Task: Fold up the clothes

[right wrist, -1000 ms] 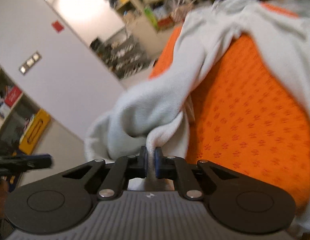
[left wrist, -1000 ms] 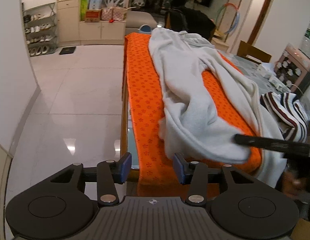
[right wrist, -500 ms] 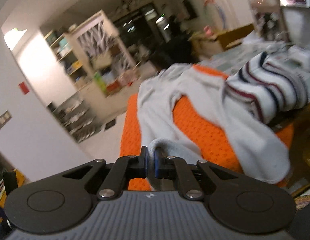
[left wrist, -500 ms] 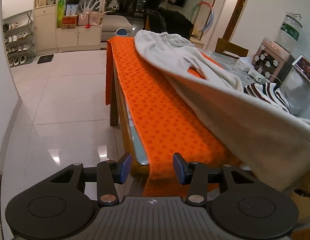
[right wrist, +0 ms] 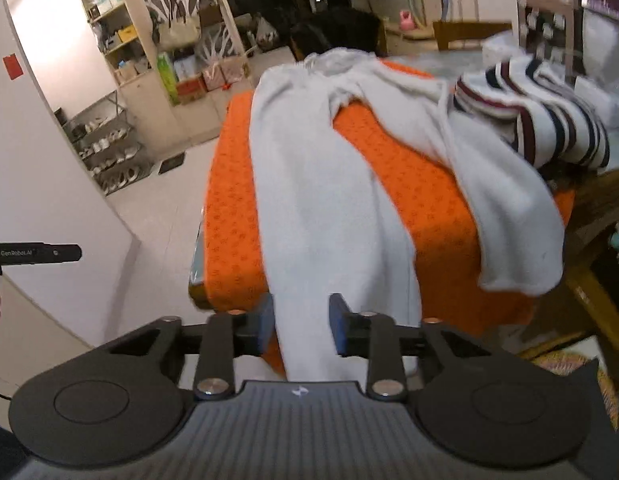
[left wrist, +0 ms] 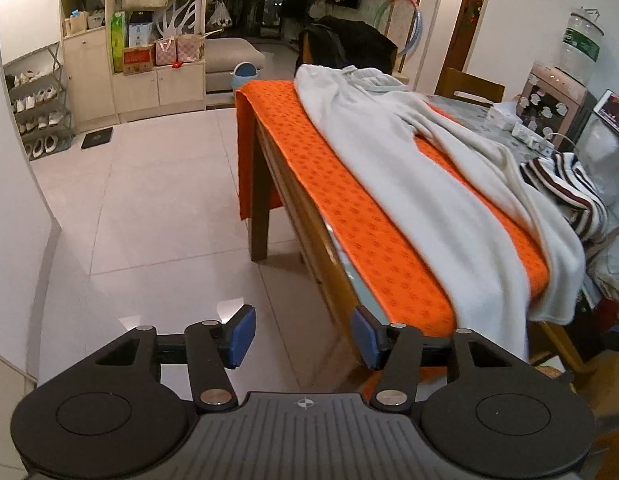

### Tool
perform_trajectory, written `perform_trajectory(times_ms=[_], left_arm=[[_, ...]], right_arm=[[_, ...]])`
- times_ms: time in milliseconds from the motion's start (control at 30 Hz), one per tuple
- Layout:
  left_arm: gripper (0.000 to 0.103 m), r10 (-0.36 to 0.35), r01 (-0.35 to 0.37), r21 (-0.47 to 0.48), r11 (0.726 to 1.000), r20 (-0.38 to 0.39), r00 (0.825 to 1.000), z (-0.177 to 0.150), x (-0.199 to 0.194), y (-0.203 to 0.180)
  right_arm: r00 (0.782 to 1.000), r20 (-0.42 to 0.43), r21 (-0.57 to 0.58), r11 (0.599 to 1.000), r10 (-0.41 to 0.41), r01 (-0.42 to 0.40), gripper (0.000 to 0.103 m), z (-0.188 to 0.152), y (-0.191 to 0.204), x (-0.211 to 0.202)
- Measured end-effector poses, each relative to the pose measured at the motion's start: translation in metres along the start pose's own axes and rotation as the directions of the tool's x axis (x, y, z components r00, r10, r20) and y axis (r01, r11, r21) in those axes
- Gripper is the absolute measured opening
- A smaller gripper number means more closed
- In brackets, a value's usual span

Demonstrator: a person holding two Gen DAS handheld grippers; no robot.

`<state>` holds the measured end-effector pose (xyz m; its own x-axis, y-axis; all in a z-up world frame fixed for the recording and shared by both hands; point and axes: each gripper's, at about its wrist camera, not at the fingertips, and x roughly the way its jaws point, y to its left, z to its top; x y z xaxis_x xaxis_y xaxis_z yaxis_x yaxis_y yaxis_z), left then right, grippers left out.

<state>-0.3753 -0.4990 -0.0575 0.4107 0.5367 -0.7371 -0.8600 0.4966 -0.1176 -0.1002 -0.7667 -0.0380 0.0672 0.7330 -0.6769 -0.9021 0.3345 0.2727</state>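
Observation:
Light grey sweatpants (left wrist: pixel 421 176) lie stretched along the orange cloth (left wrist: pixel 373 240) on the table, both leg ends hanging over the near edge. My left gripper (left wrist: pixel 303 338) is open and empty, off the table's near left corner. My right gripper (right wrist: pixel 301 326) is open. The near leg of the sweatpants (right wrist: pixel 333 216) hangs down between its fingers, ungripped. The left gripper's finger (right wrist: pixel 39 254) shows at the far left of the right wrist view.
A striped garment (right wrist: pixel 537 116) lies bunched at the table's right side; it also shows in the left wrist view (left wrist: pixel 565 188). The wooden table edge (left wrist: pixel 309 232) and leg stand ahead. Tiled floor (left wrist: pixel 149 208) lies to the left, with shelves and a shoe rack (left wrist: pixel 37 116) beyond.
My right gripper has opened and let go of the sweatpants leg, which now lies straight over the table edge. Both grippers have pulled back from the table.

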Motion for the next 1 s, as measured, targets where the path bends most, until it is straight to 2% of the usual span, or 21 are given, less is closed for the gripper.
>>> perform_trajectory(times_ms=[133,267,433,500,700,833,1000], left_arm=[[0.058,0.006,-0.006,0.02,1.0,0.004,1.0,0.034,0.031,0.025],[0.059,-0.018,0.017,0.066,0.998,0.009,1.0,0.079,0.067,0.043],[0.06,-0.071,0.075,0.158,0.985,-0.027,0.997,0.149,0.117,0.047],[0.063,-0.103,0.108,0.199,0.974,-0.036,0.994,0.176,0.136,0.042],[0.067,-0.216,0.223,0.315,0.922,-0.058,0.975,0.241,0.189,0.011],[0.068,-0.29,0.299,0.384,0.874,-0.084,0.953,0.273,0.231,-0.017],[0.068,-0.351,0.375,0.435,0.819,-0.137,0.926,0.303,0.292,-0.054]], right_arm=[[0.999,0.035,0.025,0.999,-0.022,0.021,0.039,0.016,0.007,0.02],[0.995,0.073,0.077,0.995,-0.066,0.06,0.039,0.039,0.005,0.058],[0.984,0.096,0.186,0.974,-0.153,0.133,0.039,0.068,0.002,0.107],[0.974,0.099,0.234,0.956,-0.202,0.175,0.039,0.079,-0.001,0.125],[0.951,0.06,0.324,0.907,-0.303,0.269,0.039,0.097,-0.004,0.162],[0.932,0.037,0.365,0.873,-0.36,0.323,0.039,0.098,-0.001,0.176],[0.898,0.016,0.435,0.812,-0.44,0.39,0.04,0.093,0.006,0.19]])
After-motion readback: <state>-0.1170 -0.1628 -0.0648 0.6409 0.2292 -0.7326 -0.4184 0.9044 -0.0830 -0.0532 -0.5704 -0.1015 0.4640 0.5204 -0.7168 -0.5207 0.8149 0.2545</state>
